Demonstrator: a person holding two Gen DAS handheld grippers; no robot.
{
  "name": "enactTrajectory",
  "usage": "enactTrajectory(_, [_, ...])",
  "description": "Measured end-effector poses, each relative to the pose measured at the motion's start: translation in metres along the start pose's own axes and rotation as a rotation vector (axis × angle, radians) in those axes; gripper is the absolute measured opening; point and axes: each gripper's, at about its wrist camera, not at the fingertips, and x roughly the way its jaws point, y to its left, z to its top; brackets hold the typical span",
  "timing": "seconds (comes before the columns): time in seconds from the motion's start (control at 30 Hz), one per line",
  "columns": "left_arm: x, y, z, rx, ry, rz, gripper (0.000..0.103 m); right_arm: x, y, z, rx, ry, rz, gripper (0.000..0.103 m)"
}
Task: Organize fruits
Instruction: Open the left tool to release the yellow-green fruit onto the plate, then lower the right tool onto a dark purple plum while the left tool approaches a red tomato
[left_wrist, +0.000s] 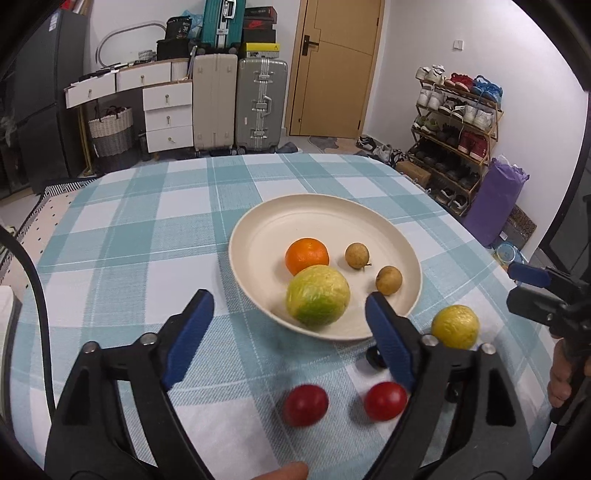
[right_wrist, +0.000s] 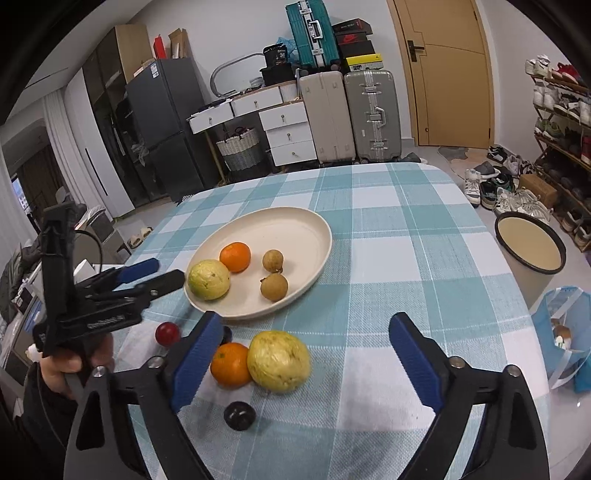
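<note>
I see my left hand-held gripper (left_wrist: 290, 325) spread open and empty above the tabletop (left_wrist: 147, 221); right hand-held gripper (right_wrist: 303, 347) also open, holding nothing; cream plate (right_wrist: 295, 229) carries an orange (right_wrist: 235, 256), a yellow-green guava (right_wrist: 208, 278) and two small brown longans (right_wrist: 273, 260); off the plate, near edge: second orange (right_wrist: 229, 363) touching a yellow guava (right_wrist: 279, 360), a dark round fruit (right_wrist: 239, 415), two red round fruits (left_wrist: 306, 404).
</note>
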Motion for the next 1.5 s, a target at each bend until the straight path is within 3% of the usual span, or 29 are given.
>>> enactTrajectory(0.13, [-0.029,0.0,-0.01,0.026,-0.022,0.046,0.102,-0.003,0.0,-0.009,0.005,0.005,-0.003,0.102])
enactTrajectory(0.43, [-0.072,-0.002,-0.035,0.02,-0.037,0.069,0.102,-0.003,0.013,-0.022,-0.04,0.056,-0.002,0.103])
enactTrajectory(0.83, [-0.058,-0.001,-0.045,0.027,0.005,0.072,0.102,0.016,0.031,-0.038,-0.084,0.146,0.003,0.103])
enactTrajectory(1.5, [-0.036,0.001,-0.054,0.021,0.054,0.072,0.102,0.024,0.049,-0.051,-0.145,0.195,0.093,0.099])
